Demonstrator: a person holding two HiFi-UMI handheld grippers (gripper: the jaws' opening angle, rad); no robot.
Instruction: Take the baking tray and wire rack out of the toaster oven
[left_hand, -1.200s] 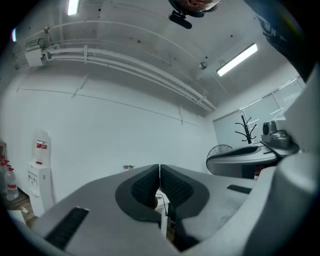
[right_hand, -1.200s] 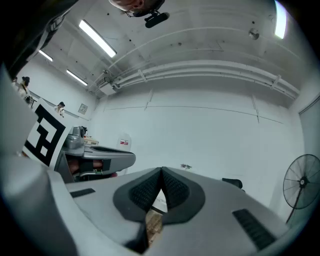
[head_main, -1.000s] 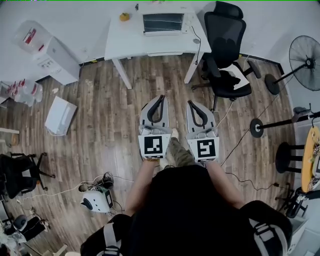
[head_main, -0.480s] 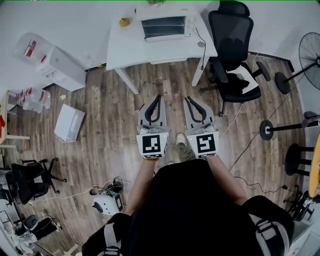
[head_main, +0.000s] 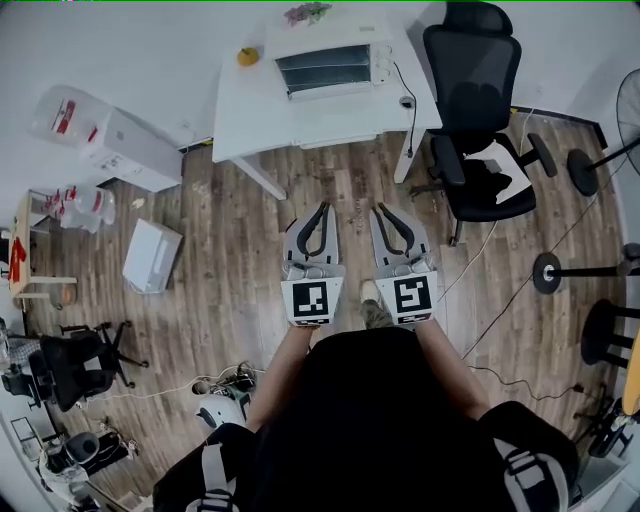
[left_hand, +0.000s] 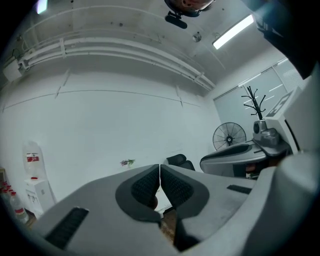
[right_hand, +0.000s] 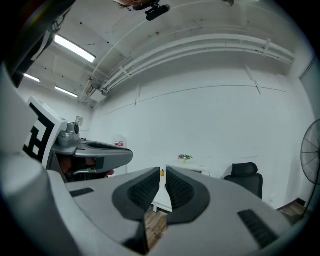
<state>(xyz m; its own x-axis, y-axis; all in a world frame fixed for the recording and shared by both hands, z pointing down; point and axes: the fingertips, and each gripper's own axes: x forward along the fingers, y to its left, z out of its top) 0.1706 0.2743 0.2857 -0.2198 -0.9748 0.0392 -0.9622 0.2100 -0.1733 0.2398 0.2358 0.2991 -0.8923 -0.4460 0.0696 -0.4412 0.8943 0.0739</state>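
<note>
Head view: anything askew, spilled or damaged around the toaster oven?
Nothing stands out. The toaster oven sits upright on the desk, its door looks shut, and no spill shows around it. The only clutter is off the desk: a white box lies askew on the floor, and loose cables are bunched at lower left.

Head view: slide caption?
Left gripper and right gripper, shut and empty, point toward the toaster oven on the white desk.

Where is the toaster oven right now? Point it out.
In the head view, the toaster oven sits on the white desk at top centre, left of the black office chair.
</note>
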